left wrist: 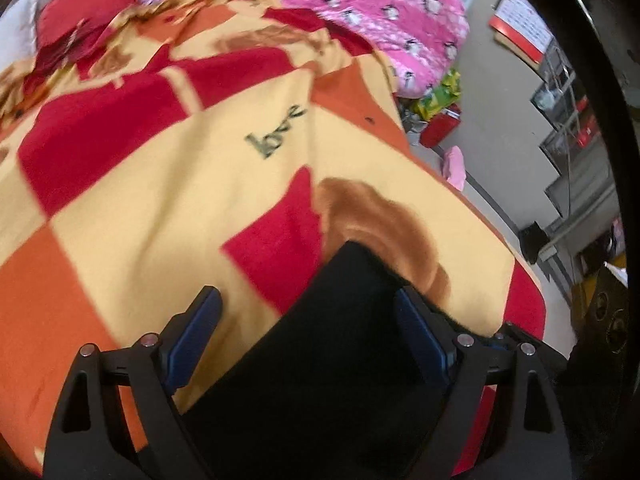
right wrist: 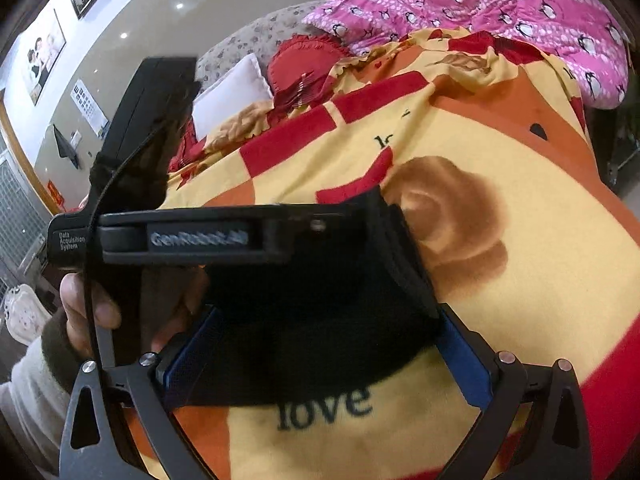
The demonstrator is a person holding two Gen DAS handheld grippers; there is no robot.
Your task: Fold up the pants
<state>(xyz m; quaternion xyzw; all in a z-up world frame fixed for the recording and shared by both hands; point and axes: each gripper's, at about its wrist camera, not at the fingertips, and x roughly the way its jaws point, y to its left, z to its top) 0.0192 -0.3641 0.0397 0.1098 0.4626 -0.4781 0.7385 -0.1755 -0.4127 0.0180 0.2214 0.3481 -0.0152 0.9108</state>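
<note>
Left wrist view: the left claw [left wrist: 308, 320] stands wide open over the black pants [left wrist: 320, 360], which lie on the checked blanket [left wrist: 160, 200] of the bed, their far end just below the brown bear print [left wrist: 384, 236]; its pads do not pinch the cloth.

Right wrist view: the right claw [right wrist: 328, 344] is open too, with the pants [right wrist: 320, 340] between its fingers, nothing gripped. The left claw [right wrist: 380, 208] hovers just beyond, beside the bear print [right wrist: 448, 216]. The pants look bunched; folding seems largely still ahead.

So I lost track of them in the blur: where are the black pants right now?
The pants lie on the checkered blanket, just left of its brown bear ear print; both wrist views show them low in the middle, between open claw fingers.
</note>
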